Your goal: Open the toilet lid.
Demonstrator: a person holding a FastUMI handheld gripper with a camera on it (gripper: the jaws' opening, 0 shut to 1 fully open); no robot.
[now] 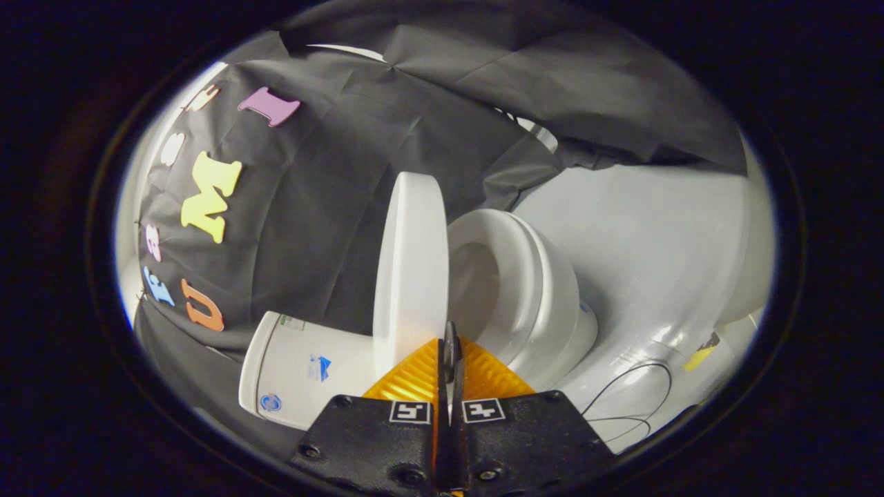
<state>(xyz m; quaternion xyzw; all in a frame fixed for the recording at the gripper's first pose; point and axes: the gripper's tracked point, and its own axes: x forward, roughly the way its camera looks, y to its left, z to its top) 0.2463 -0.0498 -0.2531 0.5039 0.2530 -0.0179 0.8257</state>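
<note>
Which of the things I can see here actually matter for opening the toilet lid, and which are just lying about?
For the job:
- toilet lid, raised, just ahead of the fingers
- toilet seat and bowl, beyond the lid
- gripper, fingers closed together with nothing between them
- tank beside the lid

Just there:
- black cable on the white floor
- black cloth wall

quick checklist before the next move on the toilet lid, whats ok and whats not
1. Toilet lid raised off the seat: ok, it stands open and the bowl opening shows.
2. Gripper fingers: closed together with nothing between them; ok for pushing.
3. Fingertips at the lid's edge: cannot tell whether they touch it.
4. Lid leaning back against the tank: cannot tell.
5. Cable on the floor beside the bowl: ok, apart from the fingers.
</note>
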